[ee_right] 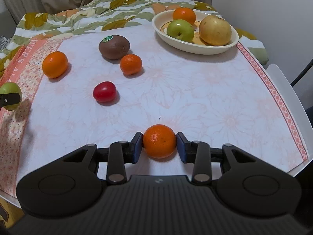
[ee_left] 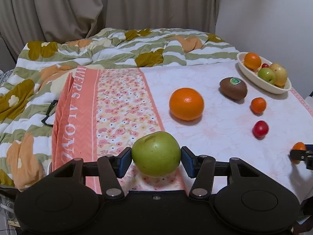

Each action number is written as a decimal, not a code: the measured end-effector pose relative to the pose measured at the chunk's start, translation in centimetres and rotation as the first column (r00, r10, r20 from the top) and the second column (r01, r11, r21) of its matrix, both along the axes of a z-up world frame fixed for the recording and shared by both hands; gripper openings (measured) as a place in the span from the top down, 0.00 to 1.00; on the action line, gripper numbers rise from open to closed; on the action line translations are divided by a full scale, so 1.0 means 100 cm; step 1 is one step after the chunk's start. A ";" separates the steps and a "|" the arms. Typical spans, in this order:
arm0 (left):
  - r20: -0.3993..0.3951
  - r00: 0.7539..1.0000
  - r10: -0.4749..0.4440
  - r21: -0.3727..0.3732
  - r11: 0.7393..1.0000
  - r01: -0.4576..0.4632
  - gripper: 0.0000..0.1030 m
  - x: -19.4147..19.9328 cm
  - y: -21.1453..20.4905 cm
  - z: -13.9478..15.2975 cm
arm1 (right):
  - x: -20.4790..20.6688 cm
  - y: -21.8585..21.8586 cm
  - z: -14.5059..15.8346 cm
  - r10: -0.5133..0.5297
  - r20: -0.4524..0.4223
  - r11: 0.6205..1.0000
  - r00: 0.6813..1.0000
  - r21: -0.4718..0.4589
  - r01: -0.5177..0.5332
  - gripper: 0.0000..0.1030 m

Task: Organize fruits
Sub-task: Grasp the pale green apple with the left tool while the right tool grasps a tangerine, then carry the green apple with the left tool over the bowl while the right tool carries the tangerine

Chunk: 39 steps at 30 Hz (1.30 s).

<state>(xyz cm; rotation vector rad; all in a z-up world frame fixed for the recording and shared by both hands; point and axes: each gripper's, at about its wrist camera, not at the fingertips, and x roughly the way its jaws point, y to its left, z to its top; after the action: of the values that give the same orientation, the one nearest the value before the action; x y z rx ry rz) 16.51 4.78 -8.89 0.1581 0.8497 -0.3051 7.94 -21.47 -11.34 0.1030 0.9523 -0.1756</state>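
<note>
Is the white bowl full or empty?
Partly full. The white bowl holds an orange, a green apple and a yellow pear, with room left.

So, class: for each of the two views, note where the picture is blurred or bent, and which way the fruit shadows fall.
Left wrist view: the small orange and red tomato at right look smeared; dark corners mark the fisheye edge. Right wrist view: sharp; the cloth's patterned border curves from distortion; the kiwi and tomato cast soft shadows towards the lower right.

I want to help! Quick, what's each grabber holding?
Left gripper: closed on the green apple.
Right gripper: closed on a small orange.
</note>
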 end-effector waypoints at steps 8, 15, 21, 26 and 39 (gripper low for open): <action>0.056 0.998 -0.025 -0.024 0.999 0.026 0.43 -0.021 -0.010 0.024 | -0.008 -0.001 0.019 0.010 0.040 1.000 0.999 0.003 -0.010 0.49; 0.114 0.992 -0.052 -0.052 0.997 0.058 0.43 -0.033 -0.020 0.050 | -0.016 -0.008 0.048 0.001 0.095 1.000 0.995 -0.011 0.000 0.49; 0.168 0.982 -0.082 -0.066 0.993 0.094 0.43 -0.038 -0.039 0.071 | -0.021 -0.022 0.071 -0.007 0.143 1.000 0.990 -0.019 0.010 0.49; 0.196 0.978 -0.074 -0.073 0.993 0.090 0.43 -0.044 -0.060 0.086 | -0.020 -0.045 0.086 0.008 0.174 1.000 0.985 -0.013 -0.006 0.49; 0.222 0.974 0.055 -0.110 0.993 -0.031 0.43 -0.039 -0.155 0.104 | 0.019 -0.140 0.105 0.181 0.231 0.983 0.956 -0.027 -0.180 0.49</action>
<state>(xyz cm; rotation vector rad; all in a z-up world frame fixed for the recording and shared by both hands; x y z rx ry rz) 12.65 -10.72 1.54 0.0731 0.6102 -0.2850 9.87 -35.50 -0.83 0.0294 0.7226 0.0033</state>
